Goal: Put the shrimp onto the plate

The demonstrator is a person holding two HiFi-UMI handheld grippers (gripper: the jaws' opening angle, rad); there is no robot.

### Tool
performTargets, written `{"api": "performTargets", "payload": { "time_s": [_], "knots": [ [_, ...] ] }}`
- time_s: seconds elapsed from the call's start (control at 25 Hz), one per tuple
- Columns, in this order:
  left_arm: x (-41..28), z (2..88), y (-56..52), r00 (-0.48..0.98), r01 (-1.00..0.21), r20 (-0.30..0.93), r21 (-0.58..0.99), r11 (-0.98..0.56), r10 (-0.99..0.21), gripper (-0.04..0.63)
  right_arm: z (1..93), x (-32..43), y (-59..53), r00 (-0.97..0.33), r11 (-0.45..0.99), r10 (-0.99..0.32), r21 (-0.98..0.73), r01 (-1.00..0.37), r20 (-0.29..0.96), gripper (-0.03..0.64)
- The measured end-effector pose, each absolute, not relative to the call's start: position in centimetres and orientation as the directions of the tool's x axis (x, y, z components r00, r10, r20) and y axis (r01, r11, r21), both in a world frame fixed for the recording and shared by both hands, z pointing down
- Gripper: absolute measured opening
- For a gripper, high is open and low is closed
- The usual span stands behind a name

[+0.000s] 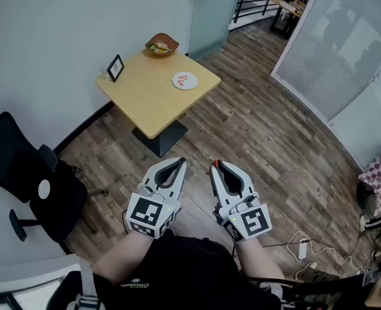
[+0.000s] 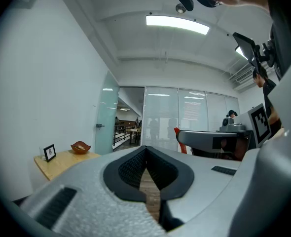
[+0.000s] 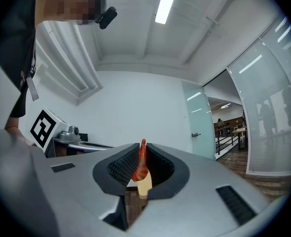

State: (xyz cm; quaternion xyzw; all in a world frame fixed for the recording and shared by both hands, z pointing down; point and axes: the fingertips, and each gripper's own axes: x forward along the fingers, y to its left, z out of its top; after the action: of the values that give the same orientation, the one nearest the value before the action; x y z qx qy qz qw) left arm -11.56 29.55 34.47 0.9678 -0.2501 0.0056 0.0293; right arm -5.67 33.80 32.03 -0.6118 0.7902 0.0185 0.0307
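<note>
A white plate [image 1: 185,81] sits on the yellow table [image 1: 153,99], far ahead of both grippers, and one orange shrimp [image 1: 186,79] lies on it. My right gripper [image 1: 214,166] is held low near my body, shut on another shrimp [image 3: 141,171]. That shrimp is red with a pale end, and its tail pokes up past the jaw tips. My left gripper [image 1: 180,161] is beside it, shut with nothing between the pads [image 2: 130,169]. In the left gripper view the right gripper [image 2: 176,131] shows to the right.
A brown bowl [image 1: 162,44] and a small framed picture [image 1: 115,68] stand at the table's far side by the wall. A black office chair [image 1: 32,186] is at my left. Wooden floor [image 1: 261,128] lies between me and the table. Cables and a power strip [image 1: 300,247] lie at the right.
</note>
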Motion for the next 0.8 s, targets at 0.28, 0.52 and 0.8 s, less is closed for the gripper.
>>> {"api": "performTargets", "payload": {
  "time_s": [0.28, 0.52, 0.8],
  "knots": [
    [-14.6, 34.5, 26.7, 0.89, -0.455, 0.006, 0.061, -0.889, -0.455, 0.002, 32.0, -9.0, 31.6, -0.213, 0.212, -0.974, 0.025, -0.977, -0.072, 0.044],
    [-16.1, 35.0, 25.4, 0.907, -0.421, 0.002, 0.062, -0.905, -0.421, 0.002, 32.3, -11.4, 29.9, -0.197, 0.195, -0.979, 0.04, -0.98, -0.045, 0.044],
    [-15.7, 34.9, 25.2, 0.92, -0.392, -0.004, 0.059, -0.918, -0.393, 0.002, 33.1, -11.3, 29.7, -0.178, 0.175, -0.983, 0.053, -0.983, -0.042, 0.044]
  ]
}}
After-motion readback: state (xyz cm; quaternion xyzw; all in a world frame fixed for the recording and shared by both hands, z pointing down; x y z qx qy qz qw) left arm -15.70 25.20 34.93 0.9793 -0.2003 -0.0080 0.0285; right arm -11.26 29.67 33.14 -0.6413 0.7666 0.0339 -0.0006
